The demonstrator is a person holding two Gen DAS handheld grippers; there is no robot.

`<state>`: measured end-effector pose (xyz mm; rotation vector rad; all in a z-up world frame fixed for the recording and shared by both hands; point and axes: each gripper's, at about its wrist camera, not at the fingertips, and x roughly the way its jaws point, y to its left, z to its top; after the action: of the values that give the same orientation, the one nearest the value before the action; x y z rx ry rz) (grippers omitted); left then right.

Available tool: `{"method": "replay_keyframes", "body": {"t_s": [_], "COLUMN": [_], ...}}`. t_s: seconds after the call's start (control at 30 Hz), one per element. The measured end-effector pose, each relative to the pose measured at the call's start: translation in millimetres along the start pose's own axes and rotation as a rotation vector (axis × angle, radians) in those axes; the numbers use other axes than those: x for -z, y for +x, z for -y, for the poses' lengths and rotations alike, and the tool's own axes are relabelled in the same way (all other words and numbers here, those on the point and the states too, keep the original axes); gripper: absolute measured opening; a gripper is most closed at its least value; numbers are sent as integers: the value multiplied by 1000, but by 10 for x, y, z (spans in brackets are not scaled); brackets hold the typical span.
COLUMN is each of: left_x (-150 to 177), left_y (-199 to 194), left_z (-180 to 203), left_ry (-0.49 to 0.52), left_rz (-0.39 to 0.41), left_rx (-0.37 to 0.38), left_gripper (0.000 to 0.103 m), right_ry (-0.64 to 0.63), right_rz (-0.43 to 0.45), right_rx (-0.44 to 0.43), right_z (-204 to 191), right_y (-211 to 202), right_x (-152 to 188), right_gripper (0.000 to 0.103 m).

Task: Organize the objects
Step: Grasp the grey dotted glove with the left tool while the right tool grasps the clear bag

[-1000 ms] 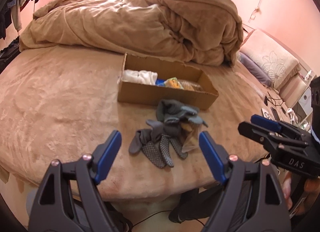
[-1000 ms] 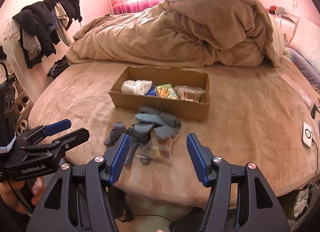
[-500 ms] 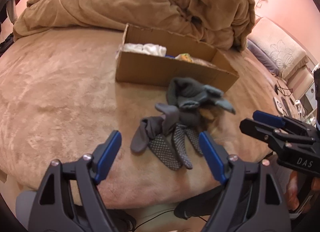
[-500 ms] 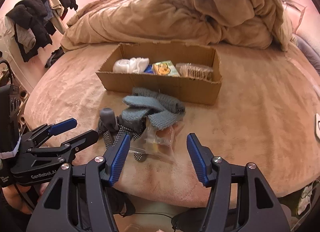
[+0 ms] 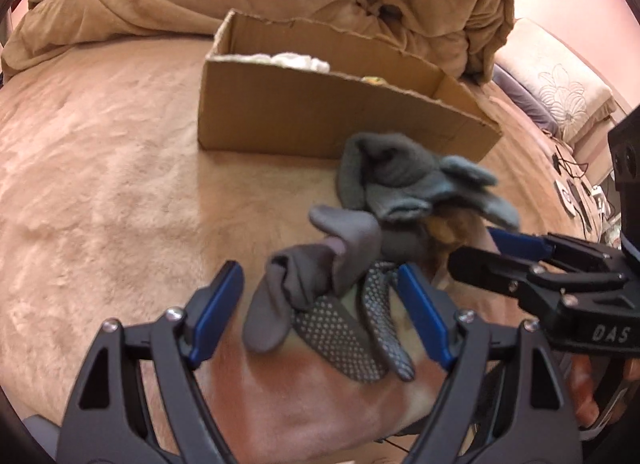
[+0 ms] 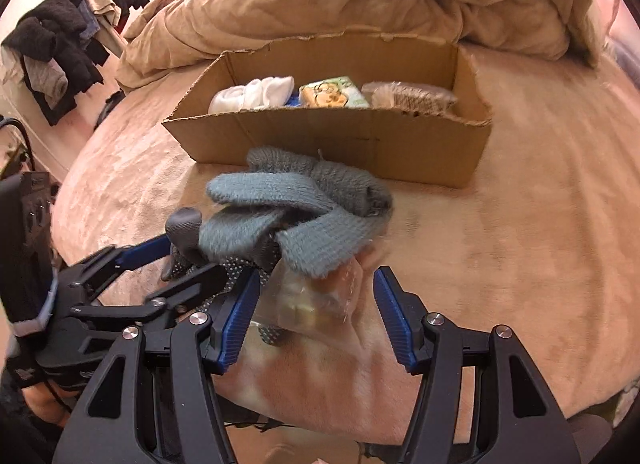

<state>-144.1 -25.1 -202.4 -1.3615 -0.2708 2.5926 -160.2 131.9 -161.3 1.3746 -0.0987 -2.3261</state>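
1. Part of the sorting is judged done: white socks [image 6: 252,94], a snack packet [image 6: 334,92] and a clear pack of brown items [image 6: 408,98] are already seen inside the cardboard box [image 6: 360,140], at 12 o'clock in the right wrist view.
2. Left over on the bed [image 6: 540,232]: a heap just in front of the box, near the bed's edge. Blue-grey knit gloves [image 6: 280,220] are on top, dark dotted socks [image 5: 340,328] are lower at 7 o'clock of the heap, and a clear plastic bag [image 6: 316,296] is partly tucked under the gloves.
3. The left gripper [image 5: 320,312] is held wide apart, with the dotted socks between its fingers; no pad contact is seen, nothing is gripped.
4. The right gripper [image 6: 316,320] is held open too, with the plastic bag between its fingers; the left pad looks very close to the bag, a squeeze is not seen.
5. The heap's exact item count cannot be told; pieces overlap and blur.
6. Remaining work, as judged: gloves, socks and bag are yet to be lifted and placed in the box, where free room is seen at the right end.
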Motion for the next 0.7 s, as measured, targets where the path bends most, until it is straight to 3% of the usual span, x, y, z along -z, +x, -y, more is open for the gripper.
{"method": "replay_keyframes", "body": {"t_s": [0.2, 0.27, 0.33, 0.53, 0.7], "left_x": [-25, -21, -17, 14, 70], "left_y": [91, 99, 97, 45, -46], "left_z": [23, 60, 112, 192, 267], "left_ry": [41, 65, 92, 101, 108], "left_rz": [24, 28, 21, 30, 26], "left_rx": [-20, -28, -9, -17, 19], "left_gripper": [79, 72, 55, 37, 31], "right_ry": [12, 29, 36, 48, 46], "right_rz": [-10, -22, -30, -32, -26], "right_rx": [-14, -40, -59, -80, -62], "right_z": [37, 73, 72, 90, 116], "right_y": [101, 125, 150, 99, -24], "right_x": [-3, 2, 7, 40, 97], "right_gripper": [62, 62, 60, 48, 47]}}
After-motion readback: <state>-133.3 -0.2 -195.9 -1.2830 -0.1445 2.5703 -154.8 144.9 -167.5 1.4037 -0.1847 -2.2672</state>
